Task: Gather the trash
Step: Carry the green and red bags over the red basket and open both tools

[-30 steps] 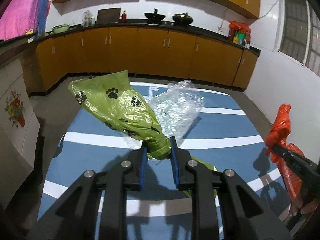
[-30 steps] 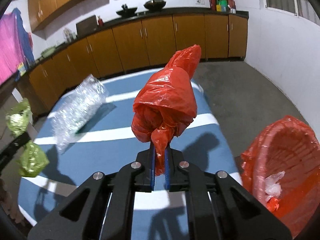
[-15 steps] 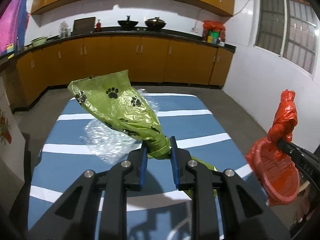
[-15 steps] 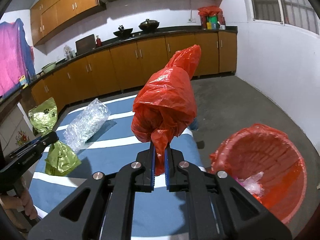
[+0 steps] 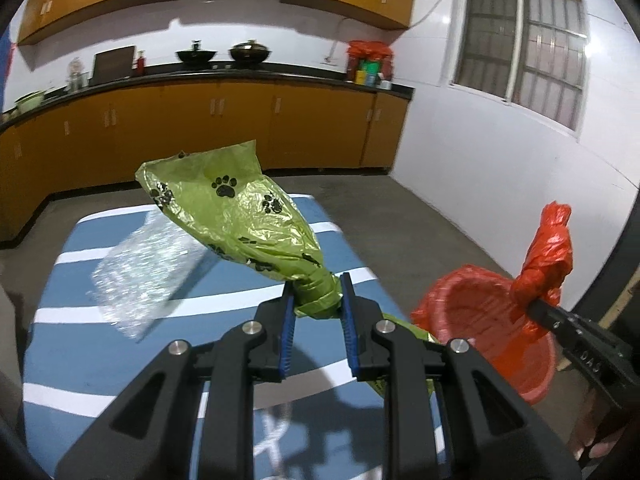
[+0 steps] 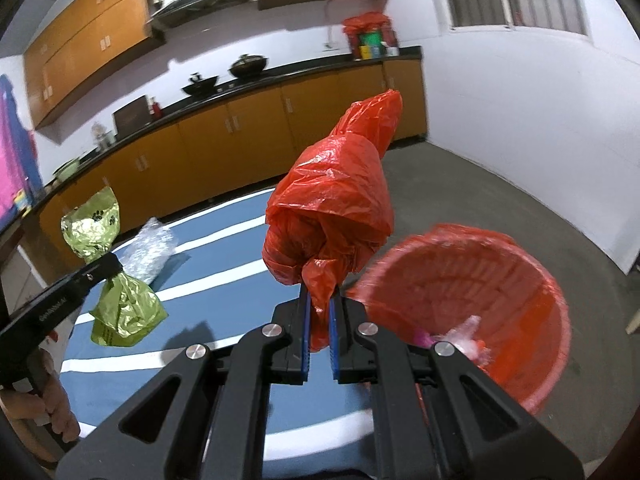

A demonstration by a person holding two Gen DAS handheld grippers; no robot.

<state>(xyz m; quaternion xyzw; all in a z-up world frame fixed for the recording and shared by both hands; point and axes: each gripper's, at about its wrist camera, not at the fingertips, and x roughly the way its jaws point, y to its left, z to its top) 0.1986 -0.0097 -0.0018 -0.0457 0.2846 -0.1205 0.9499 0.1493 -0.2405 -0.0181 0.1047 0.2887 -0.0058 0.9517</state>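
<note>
My left gripper [image 5: 316, 298] is shut on the twisted neck of a green paw-print bag [image 5: 236, 224] and holds it above the blue striped table [image 5: 120, 360]. My right gripper [image 6: 319, 306] is shut on a crumpled red plastic bag [image 6: 332, 208] and holds it just left of the red bin [image 6: 480, 304], near its rim. The bin is lined with a red bag and holds some clear and pink trash. The red bag [image 5: 548, 256] and bin [image 5: 480, 312] also show in the left wrist view. The green bag [image 6: 104, 264] also shows in the right wrist view.
A crumpled clear bubble-wrap bag [image 5: 148, 268] lies on the table's far left part. Orange kitchen cabinets [image 5: 240, 128] under a black counter run along the back wall. A white wall [image 5: 500, 160] with a barred window stands on the right. Grey floor surrounds the table.
Both grippers have swung to the right with their bags. The red bin has come closer and more central in both views. The bubble-wrap bag has stayed on the table.
</note>
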